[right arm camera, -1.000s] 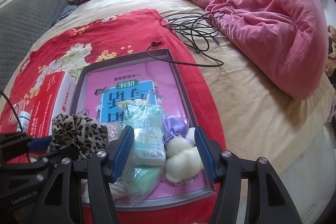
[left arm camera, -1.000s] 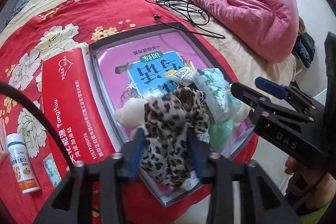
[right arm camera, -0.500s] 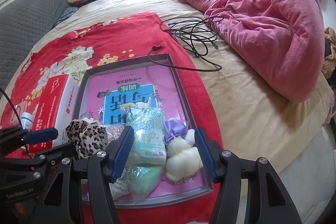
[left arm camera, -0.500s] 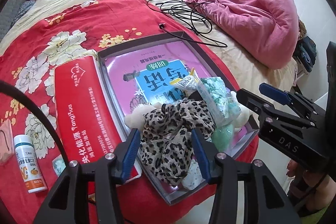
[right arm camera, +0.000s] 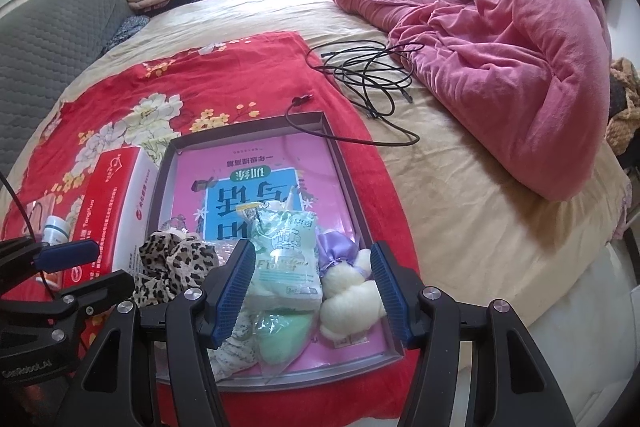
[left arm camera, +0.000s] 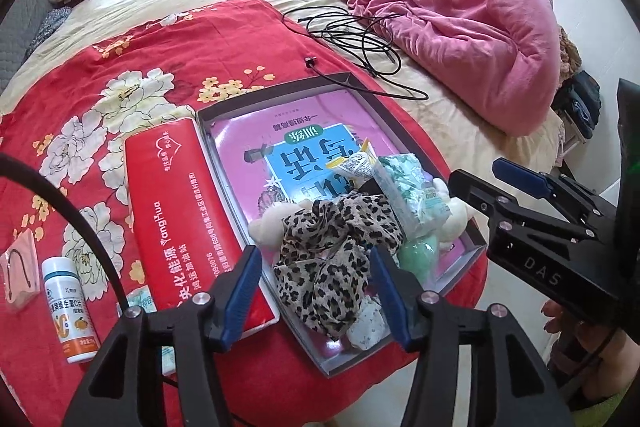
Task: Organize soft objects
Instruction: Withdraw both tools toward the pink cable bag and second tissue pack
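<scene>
Left gripper [left arm camera: 316,287]: jaws spread and have just been widening; the blue pads stand clear on either side of the leopard-print cloth [left arm camera: 336,259] and do not press on it.
Right gripper [right arm camera: 312,287]: jaws spread, hanging above the near end of the grey tray [right arm camera: 348,163]; nothing is pinched.
Hidden or unclear: the cloth's near end runs down between the left fingers, so where it ends is hard to tell. Under it a pale patterned piece [left arm camera: 368,323] shows only at one corner. The right gripper's body cuts off the tray's right corner in the left wrist view. The print on the packets is too small to read.
Cloth against the jaws: it lies loose in the near left part of the tray, between the left pads and beyond them; in the right wrist view it sits left of the right gripper's left finger [right arm camera: 232,287].
Cloth's lie: crumpled, its long axis running roughly from the jaws away up the tray.
Neighbours in the tray: a mint-green packet [right arm camera: 286,259] and a cream plush toy [right arm camera: 348,303] lie between the right pads in view, below them; a lilac bow [right arm camera: 336,251] sits just beyond the toy.
Beside the tray: a red box [left arm camera: 176,211] along its left edge, a white bottle [left arm camera: 70,311] further left, all on a red floral blanket [left arm camera: 132,59].
Further off: a black cable [right arm camera: 368,75] and a pink duvet [right arm camera: 520,67].
</scene>
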The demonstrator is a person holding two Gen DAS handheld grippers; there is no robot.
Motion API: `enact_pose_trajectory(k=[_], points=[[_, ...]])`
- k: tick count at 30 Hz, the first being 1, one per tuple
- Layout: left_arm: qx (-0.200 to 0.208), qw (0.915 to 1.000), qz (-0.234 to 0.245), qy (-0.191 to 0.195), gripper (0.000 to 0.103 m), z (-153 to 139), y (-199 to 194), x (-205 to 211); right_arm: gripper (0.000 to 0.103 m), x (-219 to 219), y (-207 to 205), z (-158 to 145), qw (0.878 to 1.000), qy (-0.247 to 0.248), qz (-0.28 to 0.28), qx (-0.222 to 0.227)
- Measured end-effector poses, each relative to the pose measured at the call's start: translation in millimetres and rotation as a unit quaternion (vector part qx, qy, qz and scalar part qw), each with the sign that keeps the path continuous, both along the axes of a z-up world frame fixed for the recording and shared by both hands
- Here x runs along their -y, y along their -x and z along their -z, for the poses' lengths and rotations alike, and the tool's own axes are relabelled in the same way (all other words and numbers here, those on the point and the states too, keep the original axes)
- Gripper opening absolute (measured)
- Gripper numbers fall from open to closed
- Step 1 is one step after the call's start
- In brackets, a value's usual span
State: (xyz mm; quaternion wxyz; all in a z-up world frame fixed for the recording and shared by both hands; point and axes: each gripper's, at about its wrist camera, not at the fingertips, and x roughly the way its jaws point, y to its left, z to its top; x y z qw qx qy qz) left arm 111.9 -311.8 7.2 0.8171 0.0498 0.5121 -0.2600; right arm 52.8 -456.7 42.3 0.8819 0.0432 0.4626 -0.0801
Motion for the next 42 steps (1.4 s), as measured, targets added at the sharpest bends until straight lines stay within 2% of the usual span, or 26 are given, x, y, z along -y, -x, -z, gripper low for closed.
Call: enact_pose_trajectory(k=[23, 24, 26, 33, 37, 42], points=[[0.019, 0.9997, -0.011, -0.006, 0.061, -31.6, 31.5, -37.2, 0.063, -33.3, 25.7, -39.6, 0.999, 0.012, -0.010, 0.031], [0.021, 0.9997, -0.013, -0.006, 0.061, -33.8, 32.9, -40.5, 0.065, -35.8, 26.4, -41.3, 0.999, 0.011, -0.012, 0.032], [0.024, 0.9996, -0.016, -0.003, 0.063, -37.8, 34.8, -47.2, 0.080, -42.4, 28.2, -46.2, 0.999, 0.013, -0.014, 0.038], [0.035, 0.9989, -0.032, 0.003, 0.065, -49.1, 40.7, -74.4, 0.080, -67.9, 29.7, -60.6, 0.998, 0.020, -0.030, 0.051], [0.039, 0.9982, -0.046, 0.007, 0.073, -54.3, 42.8, -96.8, 0.080, -86.1, 29.6, -67.2, 0.997, 0.022, -0.043, 0.056], [0.041, 0.9967, -0.070, 0.010, 0.074, -58.3, 42.6, -128.6, 0.080, -118.6, 29.4, -72.3, 0.995, 0.026, -0.071, 0.061]])
